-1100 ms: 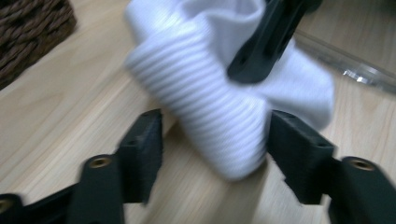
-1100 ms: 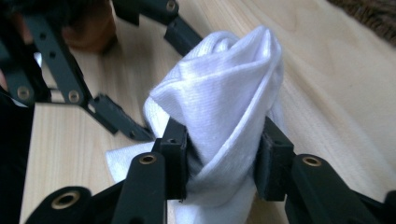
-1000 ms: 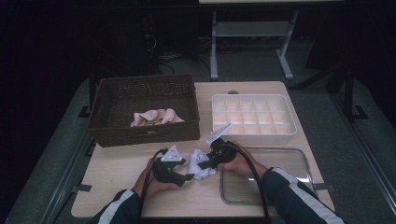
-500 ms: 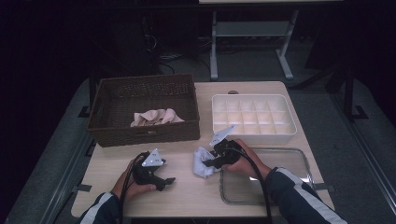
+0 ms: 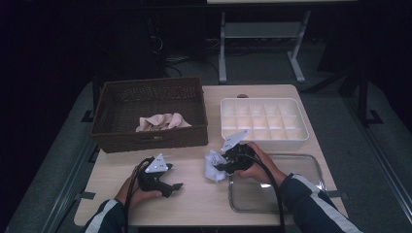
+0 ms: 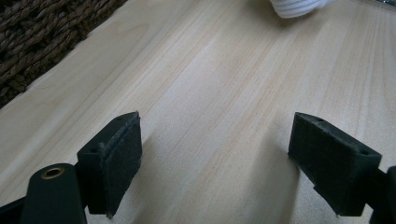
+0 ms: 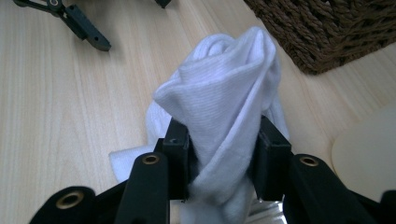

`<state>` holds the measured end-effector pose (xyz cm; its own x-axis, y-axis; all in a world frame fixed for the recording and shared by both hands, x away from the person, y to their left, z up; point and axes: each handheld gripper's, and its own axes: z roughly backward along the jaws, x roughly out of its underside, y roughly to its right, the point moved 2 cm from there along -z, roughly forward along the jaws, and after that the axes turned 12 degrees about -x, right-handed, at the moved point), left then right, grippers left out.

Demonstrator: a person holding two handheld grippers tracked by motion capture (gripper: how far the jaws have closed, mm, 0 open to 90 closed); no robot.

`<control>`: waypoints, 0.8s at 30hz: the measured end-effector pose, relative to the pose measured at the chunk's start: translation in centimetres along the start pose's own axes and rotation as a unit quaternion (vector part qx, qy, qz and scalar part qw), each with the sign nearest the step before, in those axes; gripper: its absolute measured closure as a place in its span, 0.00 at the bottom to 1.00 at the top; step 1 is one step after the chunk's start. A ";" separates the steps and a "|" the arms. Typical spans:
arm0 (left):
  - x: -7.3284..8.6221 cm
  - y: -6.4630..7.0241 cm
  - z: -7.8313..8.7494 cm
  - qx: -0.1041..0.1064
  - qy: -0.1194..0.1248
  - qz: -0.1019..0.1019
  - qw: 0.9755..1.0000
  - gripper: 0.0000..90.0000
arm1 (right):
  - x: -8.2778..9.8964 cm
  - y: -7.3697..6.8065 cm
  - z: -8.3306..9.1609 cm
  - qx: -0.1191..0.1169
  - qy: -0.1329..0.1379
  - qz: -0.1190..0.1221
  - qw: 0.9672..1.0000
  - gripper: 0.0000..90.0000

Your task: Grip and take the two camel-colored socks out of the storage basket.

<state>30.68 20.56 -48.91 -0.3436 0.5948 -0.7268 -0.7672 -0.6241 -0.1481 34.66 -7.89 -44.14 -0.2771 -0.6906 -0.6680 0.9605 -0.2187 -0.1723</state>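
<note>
A white sock (image 5: pixel 212 166) (image 7: pixel 224 98) hangs bunched just above the wooden table (image 5: pixel 194 206), with my right gripper (image 5: pixel 224 166) (image 7: pixel 224 140) shut on it; both pads press its folds. My left gripper (image 5: pixel 174 187) (image 6: pixel 215 158) lies low over the table to the sock's left, apart from it. Its jaws have just been opening and stand wide, with bare wood between them. In the left gripper view the sock's edge (image 6: pixel 299 5) shows far ahead. One finger of the left gripper (image 7: pixel 81 25) shows at the top left of the right gripper view.
A brown wicker basket (image 5: pixel 145 141) (image 6: pixel 32 42) (image 7: pixel 327 28) at the back left holds a beige cloth (image 5: pixel 163 121). A white compartment tray (image 5: pixel 301 136) stands at the back right. A clear shallow tray (image 5: pixel 318 167) lies under my right forearm.
The left gripper has let go of the sock and drawn away to the left, jaws wider. The right gripper keeps the sock and has lifted it slightly.
</note>
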 end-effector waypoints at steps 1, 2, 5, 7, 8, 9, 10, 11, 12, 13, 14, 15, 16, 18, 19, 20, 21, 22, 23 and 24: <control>0.0 0.0 0.0 0.000 -0.001 0.000 1.000 0.18 | 0.0 0.0 0.1 0.001 0.001 -0.002 1.000 0.70; 0.0 0.0 0.0 -0.001 -0.001 0.002 1.000 0.18 | 0.0 0.0 0.2 0.003 0.002 -0.001 1.000 0.70; 0.0 0.0 0.0 -0.002 0.000 0.003 1.000 0.18 | -0.2 0.2 0.7 0.009 0.009 -0.005 1.000 0.70; 0.0 0.0 0.0 -0.003 -0.001 0.004 1.000 0.18 | -0.2 0.2 0.9 0.012 0.009 -0.007 1.000 0.70; 0.0 0.0 0.0 -0.003 -0.001 0.004 1.000 0.18 | -0.1 0.2 1.0 0.013 0.008 -0.005 1.000 0.70; 0.0 0.0 0.0 -0.003 -0.001 0.004 1.000 0.18 | -0.1 0.2 1.1 0.015 0.008 -0.009 1.000 0.70; 0.0 0.0 0.0 -0.003 -0.001 0.004 1.000 0.18 | -0.1 0.2 1.3 0.020 0.006 -0.006 1.000 0.70; 0.0 0.0 0.0 -0.003 -0.001 0.003 1.000 0.18 | -0.1 0.2 1.5 0.022 0.006 -0.006 1.000 0.70; 0.0 0.0 -0.1 -0.002 0.000 0.005 1.000 0.18 | -0.1 0.1 1.7 0.023 0.010 -0.009 1.000 0.70; -0.1 0.0 -0.1 -0.002 0.003 0.009 1.000 0.18 | -0.1 0.1 2.0 0.024 0.013 -0.010 1.000 0.70; -0.1 0.0 -0.1 -0.003 0.001 0.006 1.000 0.18 | -0.2 0.0 2.4 0.029 0.016 -0.010 0.999 0.70; -0.1 0.0 -0.1 -0.003 0.002 0.009 1.000 0.18 | -0.2 0.1 2.8 0.035 0.016 -0.005 0.999 0.70; -0.1 0.0 -0.1 -0.003 0.001 0.006 1.000 0.18 | -0.3 0.0 3.2 0.040 0.019 -0.011 0.999 0.70; -0.1 0.0 -0.1 -0.003 0.001 0.006 1.000 0.18 | -0.4 0.0 4.2 0.051 0.026 -0.013 0.998 0.70; -0.1 0.0 -0.1 -0.003 0.000 0.006 1.000 0.18 | -0.4 0.1 4.7 0.056 0.031 -0.013 0.998 0.70; 0.0 0.0 0.0 -0.003 -0.001 0.004 1.000 0.18 | -0.5 0.1 5.2 0.059 0.037 -0.019 0.997 0.70; 0.0 0.0 0.0 -0.003 -0.001 0.004 1.000 0.18 | -0.5 0.2 5.7 0.064 0.040 -0.020 0.997 0.70; 0.0 0.0 0.0 -0.003 -0.001 0.004 1.000 0.18 | -0.4 0.3 6.1 0.070 0.045 -0.023 0.996 0.70; 0.0 0.0 0.0 -0.003 -0.001 0.005 1.000 0.18 | -0.4 0.3 6.4 0.072 0.049 -0.030 0.996 0.70; 0.0 0.0 0.0 -0.003 0.000 0.005 1.000 0.18 | -0.4 0.3 6.7 0.076 0.050 -0.032 0.995 0.70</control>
<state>30.72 20.52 -48.92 -0.3516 0.5888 -0.7278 -0.7602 -0.6333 -0.1450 34.93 -12.27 -39.10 -0.3262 -0.6014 -0.7293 0.9234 -0.3677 -0.1098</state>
